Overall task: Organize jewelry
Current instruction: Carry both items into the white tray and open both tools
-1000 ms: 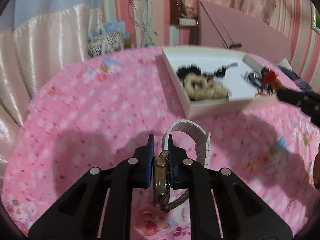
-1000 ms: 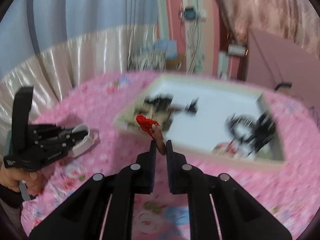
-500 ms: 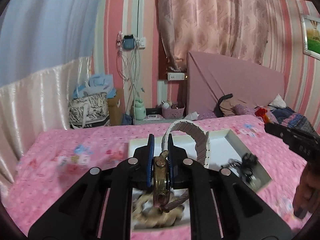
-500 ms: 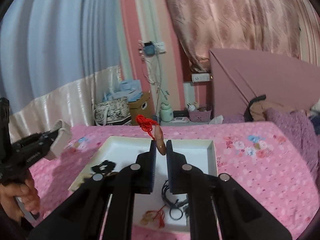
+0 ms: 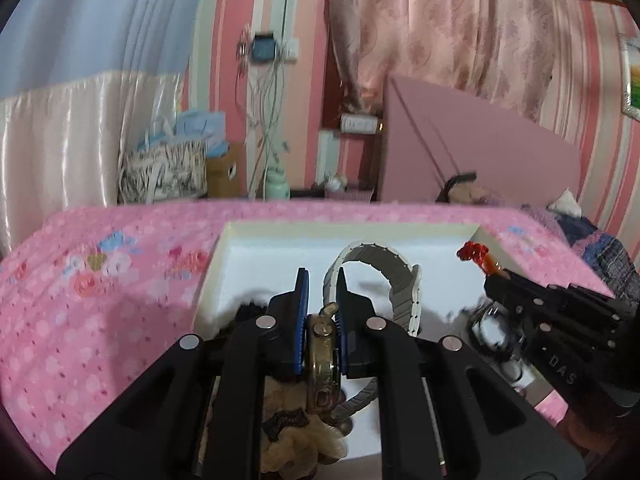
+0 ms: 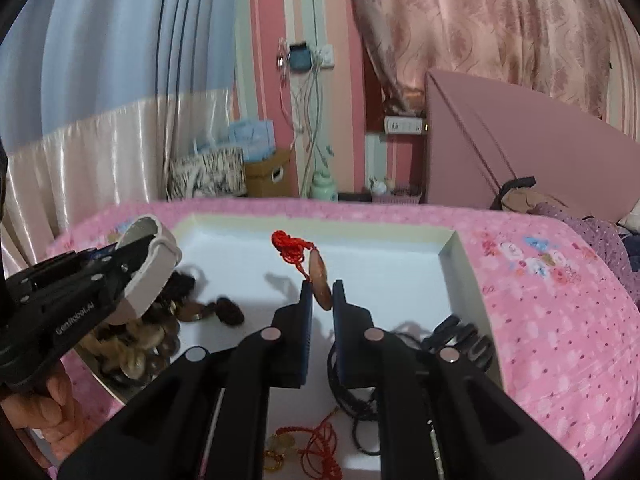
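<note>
In the left wrist view, the left tongs (image 5: 319, 296) are clamped on a wristwatch (image 5: 322, 354), held over the near edge of the white tray (image 5: 280, 229) on the pink bed (image 5: 100, 320). In the right wrist view, the right tongs (image 6: 319, 300) pinch a brown pendant (image 6: 320, 282) with a red cord (image 6: 290, 246) above the tray's bare middle (image 6: 380, 276), with black cords (image 6: 460, 340) near the right wall.

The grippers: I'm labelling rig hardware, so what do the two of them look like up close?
Both the left gripper and right gripper are matte black plastic with angular, cut-out fingers, round silver fasteners and blue ribbed pads. White lettering marks their sides. A bare hand grips the left one; no cables show.
</note>
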Motion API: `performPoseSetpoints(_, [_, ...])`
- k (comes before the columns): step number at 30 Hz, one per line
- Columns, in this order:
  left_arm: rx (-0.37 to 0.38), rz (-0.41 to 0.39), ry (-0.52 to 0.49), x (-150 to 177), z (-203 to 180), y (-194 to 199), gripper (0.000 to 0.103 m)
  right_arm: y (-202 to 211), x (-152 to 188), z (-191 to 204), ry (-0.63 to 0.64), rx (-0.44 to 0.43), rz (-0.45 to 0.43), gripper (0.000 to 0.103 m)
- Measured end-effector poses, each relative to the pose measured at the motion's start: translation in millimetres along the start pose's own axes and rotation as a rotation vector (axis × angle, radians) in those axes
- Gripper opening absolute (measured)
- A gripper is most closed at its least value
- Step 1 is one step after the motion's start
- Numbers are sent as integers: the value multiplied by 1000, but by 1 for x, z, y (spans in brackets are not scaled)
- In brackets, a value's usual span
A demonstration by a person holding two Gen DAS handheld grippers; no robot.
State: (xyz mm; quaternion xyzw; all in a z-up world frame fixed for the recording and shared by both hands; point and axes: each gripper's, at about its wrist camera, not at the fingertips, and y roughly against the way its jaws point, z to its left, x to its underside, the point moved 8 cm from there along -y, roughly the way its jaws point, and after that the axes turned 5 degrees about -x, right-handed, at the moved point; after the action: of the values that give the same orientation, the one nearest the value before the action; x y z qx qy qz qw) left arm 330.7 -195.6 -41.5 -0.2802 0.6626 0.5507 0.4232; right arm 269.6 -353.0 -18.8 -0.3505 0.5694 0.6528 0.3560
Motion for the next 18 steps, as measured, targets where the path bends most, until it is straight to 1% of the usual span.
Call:
performPoseSetpoints(2, [-1,24,3,6,2,-7,10,1,0,1,5,16,-1,10])
performPoseSetpoints(5, [14,43,22,8,4,-11,10,-3,6,0,0,20,31,10])
performPoseSetpoints(7, [20,67,22,12,3,-17,10,-2,6,-2,-4,28,27,10])
performPoseSetpoints(8, [20,67,22,13,3,-17,10,-2,7,-3,-5,35,28,10])
performPoseSetpoints(13, [12,90,-17,19,-4,-16,14,-6,9,0,15,55,52,10])
performPoseSetpoints(18, [-1,102,-31,20,-6,-18,14,-11,11,0,13,59,80,10])
